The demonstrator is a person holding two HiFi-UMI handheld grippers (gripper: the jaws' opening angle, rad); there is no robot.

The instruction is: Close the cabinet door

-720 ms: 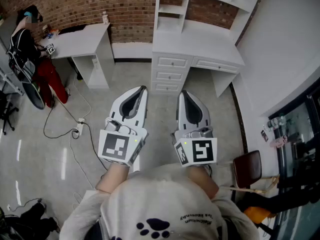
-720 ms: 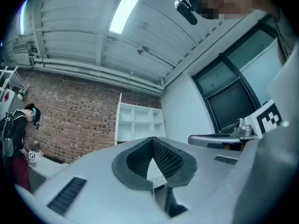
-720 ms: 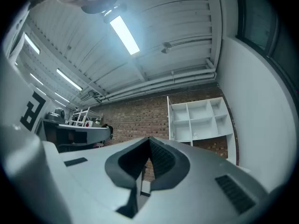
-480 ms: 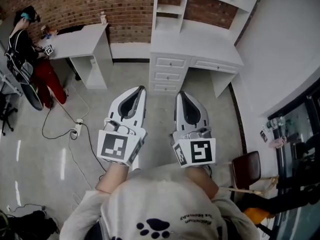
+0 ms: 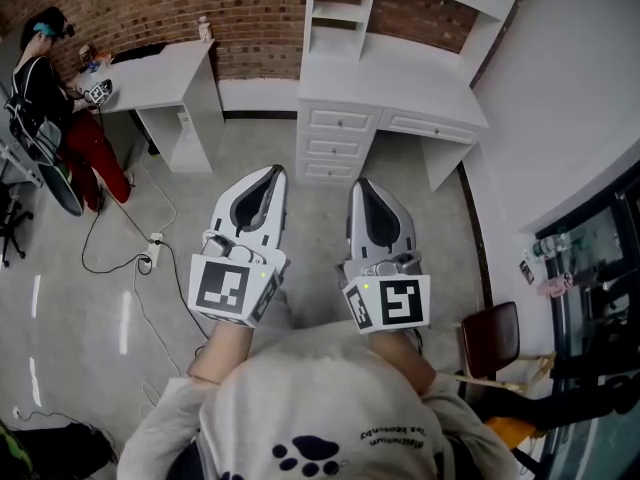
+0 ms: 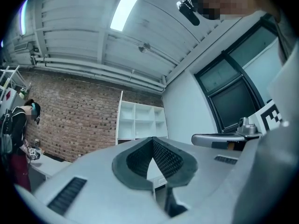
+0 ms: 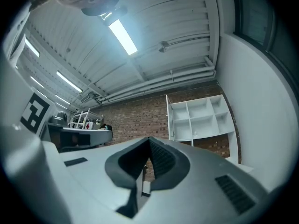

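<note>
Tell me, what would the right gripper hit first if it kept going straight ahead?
Nothing close: the right gripper, shut and empty, has open air ahead. Far off, its line seems to reach the brick wall just left of the shelves, though depth is hard to judge.

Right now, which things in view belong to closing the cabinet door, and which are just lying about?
Job: white shelf cabinet; left gripper, shut and empty; right gripper, shut and empty.
Lying about: side desk; brown chair; floor power strip.
</note>
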